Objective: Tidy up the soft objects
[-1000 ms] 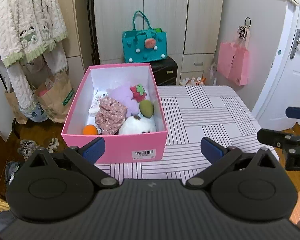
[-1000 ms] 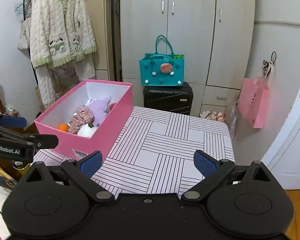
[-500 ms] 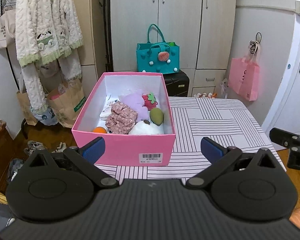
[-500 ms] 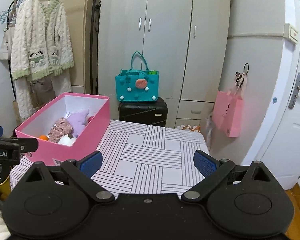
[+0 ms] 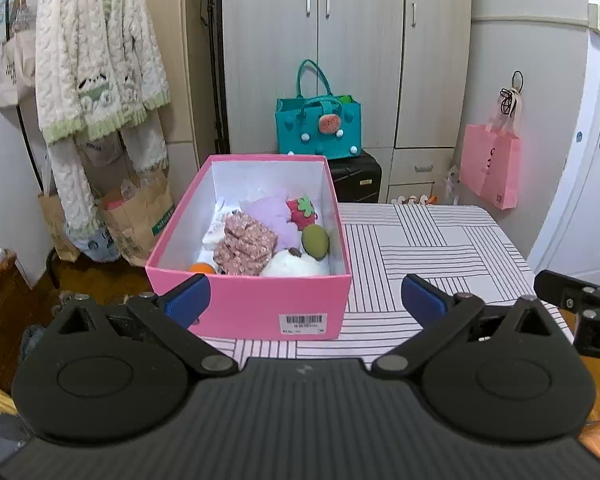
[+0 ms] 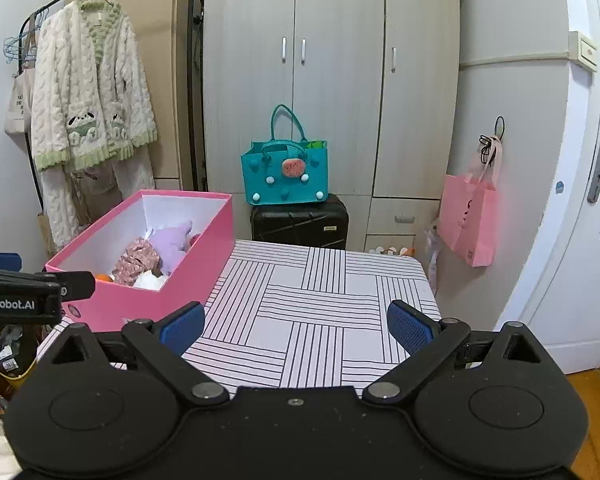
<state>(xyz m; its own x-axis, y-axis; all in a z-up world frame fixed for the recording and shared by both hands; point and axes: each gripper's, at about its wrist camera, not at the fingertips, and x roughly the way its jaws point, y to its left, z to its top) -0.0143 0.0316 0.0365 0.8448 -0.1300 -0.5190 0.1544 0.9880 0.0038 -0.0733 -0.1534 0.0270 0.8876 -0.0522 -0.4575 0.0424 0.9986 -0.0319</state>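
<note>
A pink box (image 5: 236,308) (image 6: 192,276) stands on the left part of the striped table (image 5: 432,248) (image 6: 320,304). Inside lie several soft toys: a floral scrunchie (image 5: 246,244), a purple plush (image 5: 266,212) (image 6: 172,240), a strawberry (image 5: 302,210), a green fruit (image 5: 315,241), a white plush (image 5: 296,266) and an orange ball (image 5: 202,268). My left gripper (image 5: 304,300) hangs open just before the box's near wall, holding nothing. My right gripper (image 6: 296,320) is open and empty over the table's near edge, to the right of the box.
Behind the table stand a wardrobe (image 6: 332,80), a black suitcase (image 6: 300,222) with a teal bag (image 6: 286,176) on it, and a pink bag (image 6: 468,220) on the wall. A fluffy robe (image 5: 96,76) hangs at the left. A door (image 6: 596,240) is at the right.
Both grippers have pulled back and up from the table, so the box looks smaller and farther away. Their jaws stayed open. The toys in the box have not moved.
</note>
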